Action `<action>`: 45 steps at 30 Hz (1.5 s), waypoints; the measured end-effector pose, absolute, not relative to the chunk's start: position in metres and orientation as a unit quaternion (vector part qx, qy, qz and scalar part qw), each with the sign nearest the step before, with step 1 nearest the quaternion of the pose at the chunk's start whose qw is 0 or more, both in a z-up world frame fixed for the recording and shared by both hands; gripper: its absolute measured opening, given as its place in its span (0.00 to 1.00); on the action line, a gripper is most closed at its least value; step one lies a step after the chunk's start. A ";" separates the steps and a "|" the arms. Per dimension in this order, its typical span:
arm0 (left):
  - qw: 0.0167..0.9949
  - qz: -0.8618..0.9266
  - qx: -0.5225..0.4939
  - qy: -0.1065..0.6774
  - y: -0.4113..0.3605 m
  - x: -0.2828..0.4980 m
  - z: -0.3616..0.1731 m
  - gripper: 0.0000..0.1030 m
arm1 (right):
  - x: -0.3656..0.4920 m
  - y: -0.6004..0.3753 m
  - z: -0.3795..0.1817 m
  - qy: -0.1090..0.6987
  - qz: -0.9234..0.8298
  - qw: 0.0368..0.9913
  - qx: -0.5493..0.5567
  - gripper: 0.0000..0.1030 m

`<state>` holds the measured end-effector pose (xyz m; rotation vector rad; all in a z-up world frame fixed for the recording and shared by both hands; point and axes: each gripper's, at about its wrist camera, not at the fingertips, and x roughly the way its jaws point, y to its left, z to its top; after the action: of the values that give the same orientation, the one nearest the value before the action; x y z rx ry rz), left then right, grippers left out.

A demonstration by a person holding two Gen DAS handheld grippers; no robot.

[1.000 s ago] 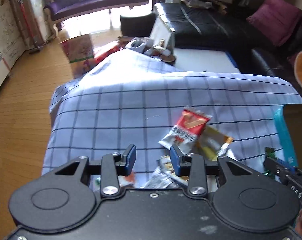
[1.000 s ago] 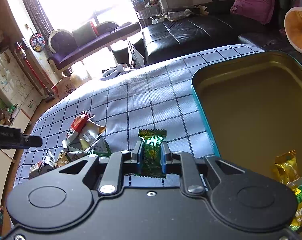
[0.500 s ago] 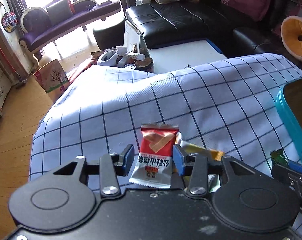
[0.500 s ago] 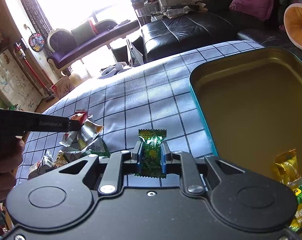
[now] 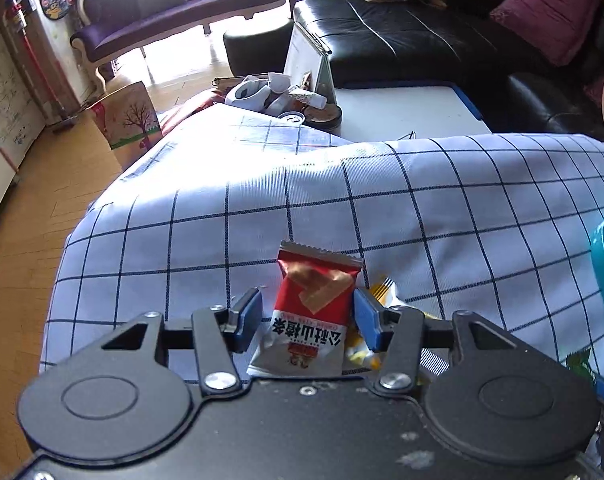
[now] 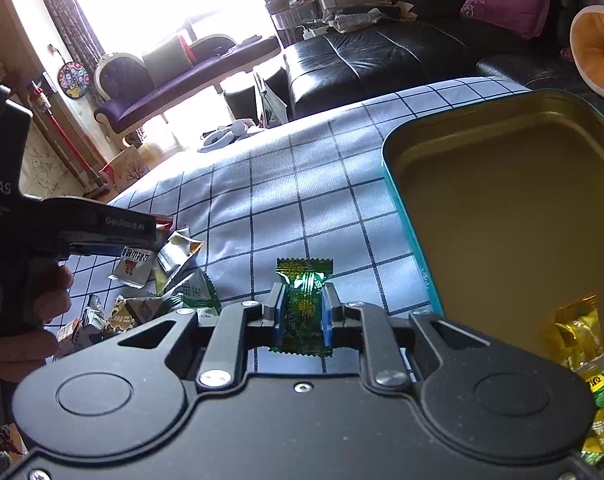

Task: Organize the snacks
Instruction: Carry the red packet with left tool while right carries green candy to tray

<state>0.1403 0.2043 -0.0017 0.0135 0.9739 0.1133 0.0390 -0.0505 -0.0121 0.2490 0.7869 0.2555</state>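
Red and white, the snack packet (image 5: 312,312) sits between the spread fingers of the left gripper (image 5: 307,320), on the checked cloth (image 5: 462,208). The right gripper (image 6: 302,312) pinches a green candy (image 6: 304,300); the teal tin (image 6: 406,216) lies at its two o'clock, other packets (image 6: 170,280) at nine.

On checked cloth (image 6: 302,200): tin (image 6: 502,200) at right, snack heap (image 6: 158,280) at left, one packet (image 5: 314,312) between left gripper (image 5: 308,316) pads, wrapped sweet (image 6: 304,304) between right gripper (image 6: 302,312) pads.
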 end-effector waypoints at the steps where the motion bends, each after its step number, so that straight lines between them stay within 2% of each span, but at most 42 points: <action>1: 0.882 0.054 -0.002 0.469 0.205 0.141 -0.001 0.43 | 0.039 -0.052 -0.012 0.381 0.124 0.908 0.122 0.25; 5: 0.878 0.070 -0.047 0.472 0.210 0.139 0.003 0.33 | 0.040 -0.054 -0.012 0.380 0.121 0.909 0.126 0.25; 10: 0.866 0.084 -0.138 0.473 0.223 0.126 0.010 0.32 | 0.041 -0.053 -0.014 0.379 0.113 0.910 0.126 0.25; 17: 0.876 0.123 -0.185 0.428 0.211 0.070 0.044 0.32 | 0.038 -0.052 -0.012 0.373 0.113 0.912 0.124 0.25; 31: 0.909 0.043 -0.145 0.389 0.140 0.021 0.085 0.32 | 0.035 -0.084 0.016 0.338 0.108 0.920 0.164 0.25; 45: 0.894 -0.079 -0.115 0.427 0.067 0.020 0.074 0.32 | 0.030 -0.204 0.055 0.270 0.016 0.926 0.263 0.25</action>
<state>0.0202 0.0670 0.0741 -0.2383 0.8851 -0.1647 0.0295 -0.2041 0.0554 0.5385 0.5539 0.0337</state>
